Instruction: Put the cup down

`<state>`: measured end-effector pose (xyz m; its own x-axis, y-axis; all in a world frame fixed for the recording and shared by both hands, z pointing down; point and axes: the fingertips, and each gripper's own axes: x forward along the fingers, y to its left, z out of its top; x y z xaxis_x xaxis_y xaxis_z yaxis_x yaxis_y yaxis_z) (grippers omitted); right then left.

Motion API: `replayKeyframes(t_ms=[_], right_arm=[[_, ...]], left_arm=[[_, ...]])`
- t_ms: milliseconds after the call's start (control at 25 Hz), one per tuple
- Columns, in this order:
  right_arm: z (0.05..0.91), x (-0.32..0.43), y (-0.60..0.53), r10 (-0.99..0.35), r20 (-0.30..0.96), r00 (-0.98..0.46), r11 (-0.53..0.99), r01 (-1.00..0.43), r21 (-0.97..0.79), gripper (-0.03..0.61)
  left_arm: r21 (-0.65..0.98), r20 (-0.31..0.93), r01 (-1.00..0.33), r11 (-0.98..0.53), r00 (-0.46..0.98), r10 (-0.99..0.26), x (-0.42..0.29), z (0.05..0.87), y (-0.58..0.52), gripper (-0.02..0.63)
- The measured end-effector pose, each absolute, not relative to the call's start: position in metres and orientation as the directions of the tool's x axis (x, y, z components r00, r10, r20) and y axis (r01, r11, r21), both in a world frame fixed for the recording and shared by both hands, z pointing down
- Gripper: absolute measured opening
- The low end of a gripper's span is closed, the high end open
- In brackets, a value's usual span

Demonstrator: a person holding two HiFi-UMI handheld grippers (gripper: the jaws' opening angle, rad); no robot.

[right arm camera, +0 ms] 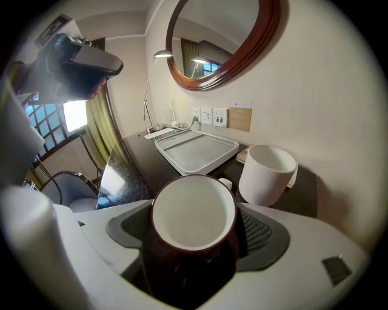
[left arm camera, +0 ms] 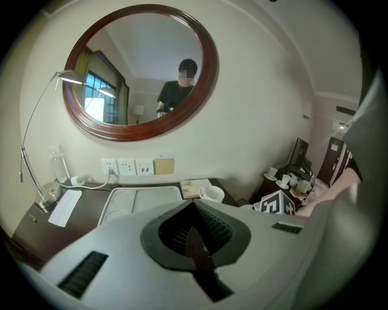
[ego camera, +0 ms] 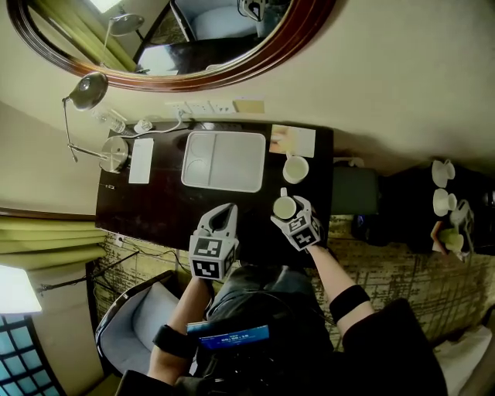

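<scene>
When one looks down from the head view, two grippers are over one dark table (ego camera: 147, 205). The left gripper (ego camera: 226, 210) is near the front edge and holds nothing. The right gripper (ego camera: 288, 203) has the dark-red cup (ego camera: 284, 209), white inside, between its jaws at the near right part of the table. A second cup, the white cup (ego camera: 295, 168), stands apart behind it. Just beside that one lies one white tray (ego camera: 232, 158). One lamp (ego camera: 87, 91) stands at the left, and one oval mirror (ego camera: 216, 23) hangs above.

From the left gripper view, its two jaws are pressed together with nothing between them. Behind them are the tray, the white cup and three sockets (left arm camera: 126, 166) on the wall.

From the right gripper view, the jaws are spread wide and the dark-red cup stands upright between them, mouth up and empty. The pads lie close on both sides and do not seem to press it. I cannot tell if its base touches the table. The white cup is behind it at the right, and the tray is further back.
</scene>
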<state>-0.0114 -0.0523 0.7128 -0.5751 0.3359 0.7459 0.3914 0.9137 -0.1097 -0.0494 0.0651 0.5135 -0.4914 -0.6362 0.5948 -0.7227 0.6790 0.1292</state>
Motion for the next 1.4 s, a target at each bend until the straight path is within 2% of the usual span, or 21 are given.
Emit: replayKeyframes(t_ms=[200, 320, 520, 600, 720, 1080, 1240, 1400], right_arm=[[0.717, 0.003, -0.055, 0.324, 0.776, -0.541, 0.911, 0.399, -0.102, 0.456], [0.692, 0.003, -0.062, 0.293, 0.761, -0.578, 0.923, 0.379, -0.068, 0.456], [0.636, -0.001, -0.074, 0.286, 0.672, -0.683, 0.952, 0.279, -0.122, 0.451], [0.609, -0.005, -0.082, 0.269, 0.629, -0.729, 0.961, 0.243, -0.13, 0.4], [0.586, -0.004, -0.098, 0.223, 0.589, -0.777, 0.975, 0.173, -0.141, 0.385], [0.519, 0.0, -0.138, 0.07, 0.503, -0.862, 0.985, -0.02, -0.171, 0.166], [0.499, 0.001, -0.154, 0.024, 0.471, -0.882, 0.982, -0.068, -0.177, 0.002], [0.49, 0.001, -0.156, 0.042, 0.446, -0.894, 0.977, -0.057, -0.206, 0.002]], left_arm=[[0.13, 0.576, -0.732, 0.669, -0.493, -0.652, -0.048, 0.507, 0.063, 0.0], [0.131, 0.557, -0.734, 0.666, -0.501, -0.662, -0.051, 0.5, 0.065, 0.0], [0.153, 0.523, -0.742, 0.653, -0.5, -0.69, -0.053, 0.488, 0.068, 0.0], [0.153, 0.514, -0.748, 0.645, -0.498, -0.699, -0.054, 0.484, 0.07, 0.0], [0.155, 0.508, -0.759, 0.632, -0.487, -0.71, -0.055, 0.482, 0.072, 0.0], [0.166, 0.491, -0.752, 0.638, -0.498, -0.715, -0.064, 0.477, 0.078, 0.0], [0.168, 0.474, -0.746, 0.645, -0.513, -0.716, -0.068, 0.472, 0.076, 0.0], [0.147, 0.469, -0.742, 0.654, -0.53, -0.706, -0.068, 0.469, 0.074, 0.0]])
